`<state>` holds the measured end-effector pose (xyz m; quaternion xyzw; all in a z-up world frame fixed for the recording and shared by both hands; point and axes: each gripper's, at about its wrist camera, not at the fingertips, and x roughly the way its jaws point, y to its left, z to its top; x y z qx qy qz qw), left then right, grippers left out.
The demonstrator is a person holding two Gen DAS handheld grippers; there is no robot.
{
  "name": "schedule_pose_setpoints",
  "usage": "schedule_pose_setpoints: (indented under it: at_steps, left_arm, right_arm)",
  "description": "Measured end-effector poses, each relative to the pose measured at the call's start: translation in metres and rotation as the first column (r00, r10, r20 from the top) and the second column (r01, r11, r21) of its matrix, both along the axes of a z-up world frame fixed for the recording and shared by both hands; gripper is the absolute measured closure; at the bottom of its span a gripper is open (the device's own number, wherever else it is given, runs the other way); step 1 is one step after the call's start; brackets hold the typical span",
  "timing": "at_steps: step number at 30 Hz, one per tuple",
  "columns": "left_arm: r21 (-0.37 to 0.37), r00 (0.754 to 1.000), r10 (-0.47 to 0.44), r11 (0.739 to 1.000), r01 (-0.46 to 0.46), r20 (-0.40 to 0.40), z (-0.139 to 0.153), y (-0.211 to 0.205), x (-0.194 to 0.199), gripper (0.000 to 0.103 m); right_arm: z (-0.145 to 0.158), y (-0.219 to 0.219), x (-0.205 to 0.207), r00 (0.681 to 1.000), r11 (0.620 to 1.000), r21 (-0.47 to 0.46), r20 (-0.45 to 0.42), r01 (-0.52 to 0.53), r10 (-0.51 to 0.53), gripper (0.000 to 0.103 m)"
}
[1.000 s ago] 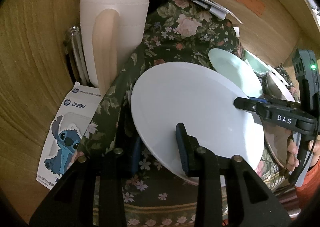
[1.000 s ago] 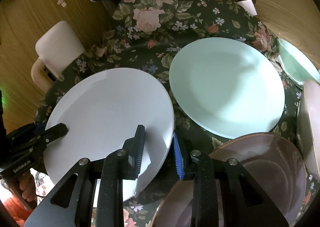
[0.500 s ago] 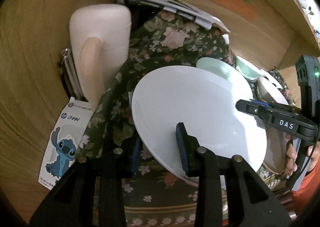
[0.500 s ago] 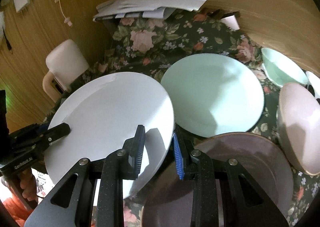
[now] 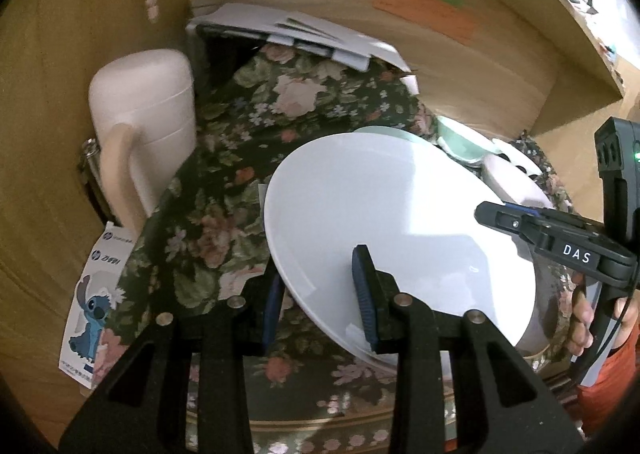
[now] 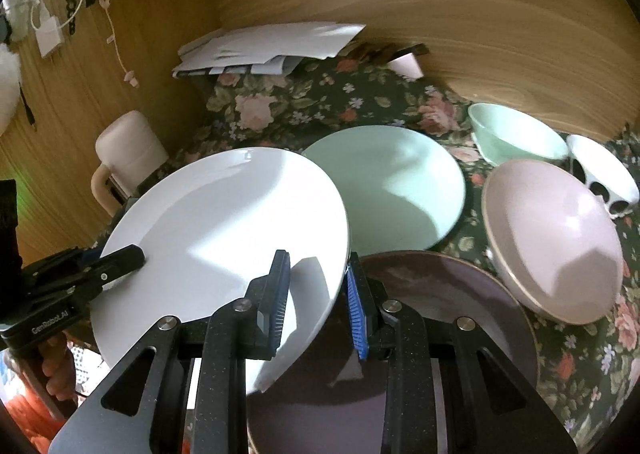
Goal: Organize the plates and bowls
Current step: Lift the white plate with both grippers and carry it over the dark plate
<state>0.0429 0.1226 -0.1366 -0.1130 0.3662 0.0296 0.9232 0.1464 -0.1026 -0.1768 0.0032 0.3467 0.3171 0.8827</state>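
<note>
A large white plate (image 5: 400, 221) (image 6: 224, 221) hangs tilted above the floral cloth, held by both grippers at opposite rims. My left gripper (image 5: 320, 294) is shut on its near-left rim, one pad above and one below; the right wrist view shows it (image 6: 112, 266) at the plate's left edge. My right gripper (image 6: 316, 274) is shut on the right rim and shows in the left wrist view (image 5: 496, 213). To the right lie a mint plate (image 6: 392, 189), partly covered by the white one, and a brown plate (image 6: 440, 314) under my right gripper.
A pink bowl (image 6: 556, 238), a mint bowl (image 6: 516, 141) and a white bowl with black dots (image 6: 604, 173) sit at the right. A white jug (image 5: 144, 113) stands by the left wooden wall, papers (image 5: 296, 33) at the back, a cartoon card (image 5: 96, 294) near the left.
Both grippers have risen with the white plate and carried it toward the mint plate; its far edge now overlaps the mint plate. Both grips are unchanged.
</note>
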Motion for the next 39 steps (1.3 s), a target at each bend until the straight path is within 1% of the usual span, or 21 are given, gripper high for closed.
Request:
schedule_pose_setpoints:
  at_steps: [11,23,32,39]
  left_arm:
    - [0.009,0.999,-0.054,0.998,0.054,0.009,0.007,-0.033,0.003,0.069]
    - [0.01,0.995,-0.104,0.995,0.104,-0.003,0.005,-0.068,0.007,0.069]
    - [0.006,0.99,-0.136,0.991,0.136,-0.043,-0.011,-0.091,0.013,0.069]
    - [0.01,0.986,-0.148,0.989,0.149,-0.076,-0.02,-0.103,0.019,0.069]
  right_arm:
    - [-0.001,-0.035,-0.011,0.999,0.999,0.028,0.005,0.046,-0.046,0.078]
    - [-0.013,-0.075,-0.021,0.996,0.995,0.042,-0.009,0.094,-0.093,0.078]
    - [-0.032,-0.097,-0.019,0.991,0.991,0.047,-0.061,0.123,-0.12,0.078]
    - [-0.043,-0.105,-0.016,0.988,0.99,0.05,-0.093,0.132,-0.127,0.078]
